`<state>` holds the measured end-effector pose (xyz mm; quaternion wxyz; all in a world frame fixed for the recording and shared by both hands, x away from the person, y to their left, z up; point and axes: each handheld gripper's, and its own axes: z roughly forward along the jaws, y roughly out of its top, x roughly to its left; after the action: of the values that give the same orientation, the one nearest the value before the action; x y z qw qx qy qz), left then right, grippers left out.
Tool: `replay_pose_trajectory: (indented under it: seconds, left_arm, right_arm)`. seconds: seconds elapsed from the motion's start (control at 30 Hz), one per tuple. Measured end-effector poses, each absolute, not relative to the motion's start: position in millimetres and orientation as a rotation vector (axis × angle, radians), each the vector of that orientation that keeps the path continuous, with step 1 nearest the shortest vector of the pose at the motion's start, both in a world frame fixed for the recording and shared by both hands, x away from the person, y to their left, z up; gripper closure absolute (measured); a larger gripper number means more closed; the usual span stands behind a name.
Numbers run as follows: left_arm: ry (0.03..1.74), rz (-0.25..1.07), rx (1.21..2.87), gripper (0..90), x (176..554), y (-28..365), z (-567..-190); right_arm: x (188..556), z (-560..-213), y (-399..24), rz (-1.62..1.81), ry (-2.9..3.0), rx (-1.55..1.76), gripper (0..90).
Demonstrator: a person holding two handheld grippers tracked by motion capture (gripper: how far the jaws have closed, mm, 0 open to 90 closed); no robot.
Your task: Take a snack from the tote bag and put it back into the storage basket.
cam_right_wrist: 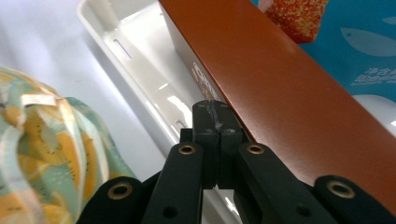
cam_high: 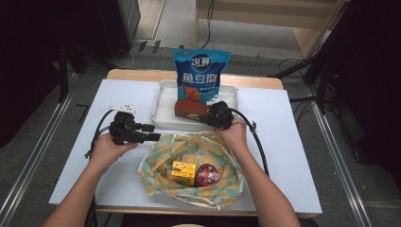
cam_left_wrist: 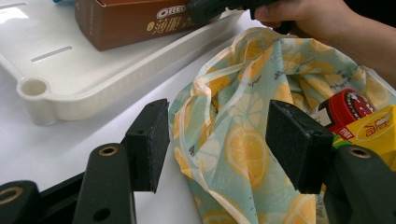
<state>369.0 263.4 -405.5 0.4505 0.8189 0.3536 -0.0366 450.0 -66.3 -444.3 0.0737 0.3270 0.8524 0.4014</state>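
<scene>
In the high view the brown Oreo box [cam_high: 191, 109] lies in the white tray [cam_high: 163, 94] just above the middle of the frame, flat on its broad side, its long axis running left to right across the frame and tilted slightly downward to the right. Its right end points at the right gripper [cam_high: 213, 116], which sits against that end at the tray's lower right edge. In the right gripper view the 2 black jaws are pressed together, pad to pad, with nothing between them; their tips [cam_right_wrist: 215, 106] rest at the lower edge of the box [cam_right_wrist: 280, 88], whose long face runs diagonally from upper centre to lower right of that frame.

Behind the box, a blue snack bag [cam_high: 201, 75] stands upright at the top of the tray.

The left gripper [cam_high: 142, 133] is at the left centre of the high view, held level and pointing right toward the lemon-print cloth bag [cam_high: 189, 156]. In the left gripper view its jaws stand spread apart, the bag's rim [cam_left_wrist: 233, 140] lying between and beyond them without either pad pressing it.

Inside the bag, lower centre of the high view, sit a yellow carton [cam_high: 183, 172] and a round red-and-black lidded tin [cam_high: 207, 174], side by side.
</scene>
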Motion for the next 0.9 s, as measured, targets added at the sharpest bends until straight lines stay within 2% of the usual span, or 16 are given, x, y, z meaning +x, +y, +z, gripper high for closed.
replay_pose_trajectory:
  seconds: [0.9]
  left_arm:
    - [0.872, -0.090, 2.024, 40.1, 369.1, 263.3, -405.7]
  right_arm:
    - [469.4, -452.1, -57.5, 1.198, 2.525, 1.045, 90.0]
